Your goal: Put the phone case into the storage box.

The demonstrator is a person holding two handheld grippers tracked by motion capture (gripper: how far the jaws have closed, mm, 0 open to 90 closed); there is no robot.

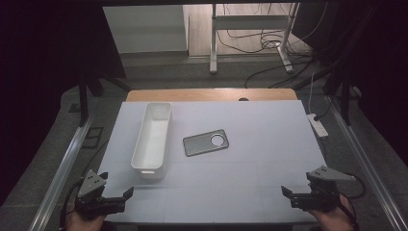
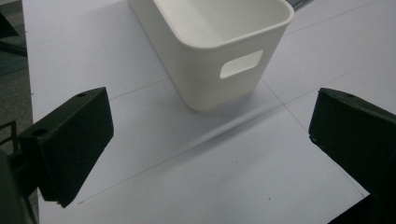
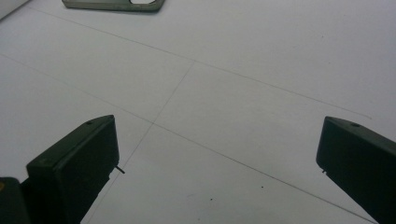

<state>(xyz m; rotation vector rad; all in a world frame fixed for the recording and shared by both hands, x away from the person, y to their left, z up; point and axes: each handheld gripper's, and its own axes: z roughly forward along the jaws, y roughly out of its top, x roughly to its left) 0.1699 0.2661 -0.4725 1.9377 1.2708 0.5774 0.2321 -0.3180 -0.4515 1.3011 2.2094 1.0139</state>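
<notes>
Left gripper view: fingers spread wide, nothing between them, aimed at the near end of the white bin on the table. Right gripper likewise released, its fingers empty, facing the grey phone case, which lies flat mid-table just beside the bin (not touching). Best approach, I judge: come in low, pinch the case's thin edge squarely. Bin: smooth matte plastic, rounded corners, handle slot. Case: flat, thin, round camera cutout.
</notes>
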